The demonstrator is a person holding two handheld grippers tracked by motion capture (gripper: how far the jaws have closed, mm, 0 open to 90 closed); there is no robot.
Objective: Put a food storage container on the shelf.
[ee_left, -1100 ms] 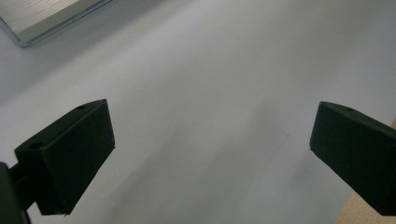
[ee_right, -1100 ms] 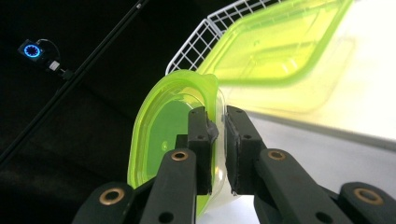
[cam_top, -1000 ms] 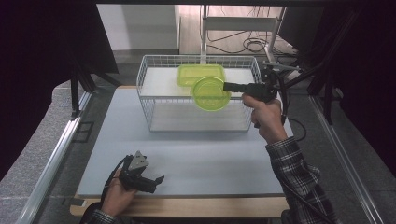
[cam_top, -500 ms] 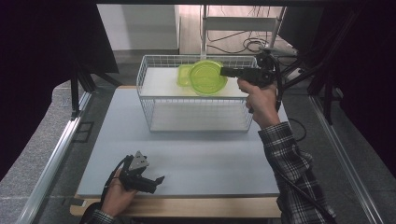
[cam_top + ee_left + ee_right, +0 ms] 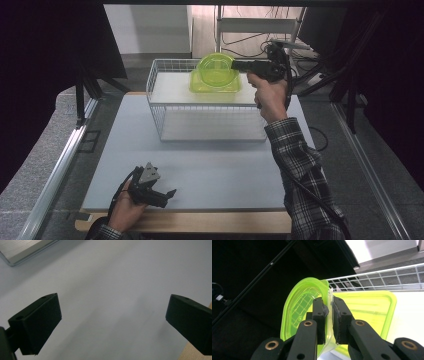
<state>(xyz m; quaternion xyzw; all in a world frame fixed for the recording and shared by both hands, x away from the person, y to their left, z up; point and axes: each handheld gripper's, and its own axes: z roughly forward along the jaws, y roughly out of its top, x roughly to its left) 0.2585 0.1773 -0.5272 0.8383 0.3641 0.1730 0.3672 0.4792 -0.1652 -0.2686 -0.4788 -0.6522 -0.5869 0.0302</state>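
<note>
While the right gripper (image 5: 328, 315) hangs over the wire basket (image 5: 200, 107), its jaws pinch the green bowl's (image 5: 216, 70) rim.

table (image 5: 210, 170): pale grey top | cables (image 5: 260, 12): floor beyond table | black curtains (image 5: 45, 45): both sides

No readable text, labels, brands or numbers anywhere: none on the green bowl (image 5: 216, 70), green lid (image 5: 372, 307), wire basket (image 5: 155, 107), desk (image 5: 200, 170) or either gripper; embossing on the bowl in the right gripper view is too blurred to read
</note>
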